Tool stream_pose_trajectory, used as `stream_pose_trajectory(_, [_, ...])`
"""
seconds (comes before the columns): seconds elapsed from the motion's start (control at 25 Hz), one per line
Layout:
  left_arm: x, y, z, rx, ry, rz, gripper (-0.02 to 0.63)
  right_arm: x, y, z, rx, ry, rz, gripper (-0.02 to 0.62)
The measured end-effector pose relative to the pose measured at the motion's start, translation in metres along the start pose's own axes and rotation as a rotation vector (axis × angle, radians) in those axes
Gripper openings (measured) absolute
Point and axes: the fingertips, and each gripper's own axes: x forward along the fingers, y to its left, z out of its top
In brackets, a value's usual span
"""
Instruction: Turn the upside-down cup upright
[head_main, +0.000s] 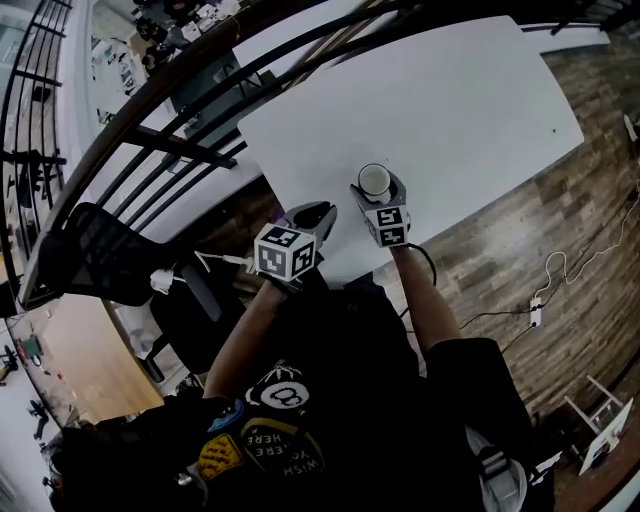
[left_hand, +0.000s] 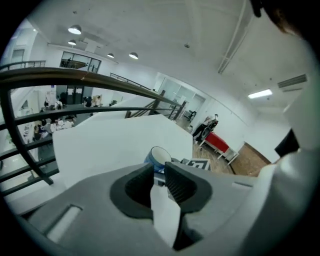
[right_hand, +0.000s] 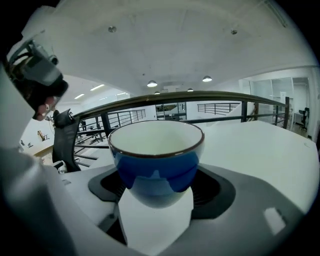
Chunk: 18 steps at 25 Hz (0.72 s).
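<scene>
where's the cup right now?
Head view: the cup is upright over the table's near edge, centre of frame, between the jaws of the right gripper, with the left gripper just to its left.

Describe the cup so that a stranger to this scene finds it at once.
Look at the large white table beside the dark railing. Near the person's edge, the cup is upright between the jaws of the right gripper. Nothing else there resembles it: blue outside, white inside, dark rim.
</scene>
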Motion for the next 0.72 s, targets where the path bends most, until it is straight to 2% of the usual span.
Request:
stream_pose_trajectory(0.12, [0.014, -0.017, 0.023, 0.012, -0.012, -0.079, 0.138, -0.034, 0.015, 0.021, -0.026, -0.041, 0.044, 0.379])
stream_pose_trajectory(0.24, [0.031, -0.032, 0.033, 0.062, 0.008, -0.091, 0.227, -0.063, 0.034, 0.043, -0.068, -0.060, 0.121, 0.379])
stream_pose_trajectory(0.32, [0.041, -0.046, 0.030, 0.052, 0.024, -0.116, 0.249, -0.080, 0.046, 0.047, -0.129, -0.043, 0.155, 0.380])
stream_pose_trajectory(0.44, [0.055, -0.059, 0.021, 0.068, 0.087, -0.110, 0.245, -0.099, 0.053, 0.052, -0.254, -0.013, 0.149, 0.379])
stream_pose_trajectory(0.56, [0.061, -0.058, 0.018, 0.117, 0.108, -0.026, 0.092, -0.110, 0.049, 0.053, -0.335, 0.025, 0.096, 0.380])
stream_pose_trajectory(0.72, [0.058, -0.048, 0.022, 0.034, 0.073, -0.026, 0.072, -0.108, 0.051, 0.059, -0.352, -0.009, 0.104, 0.380])
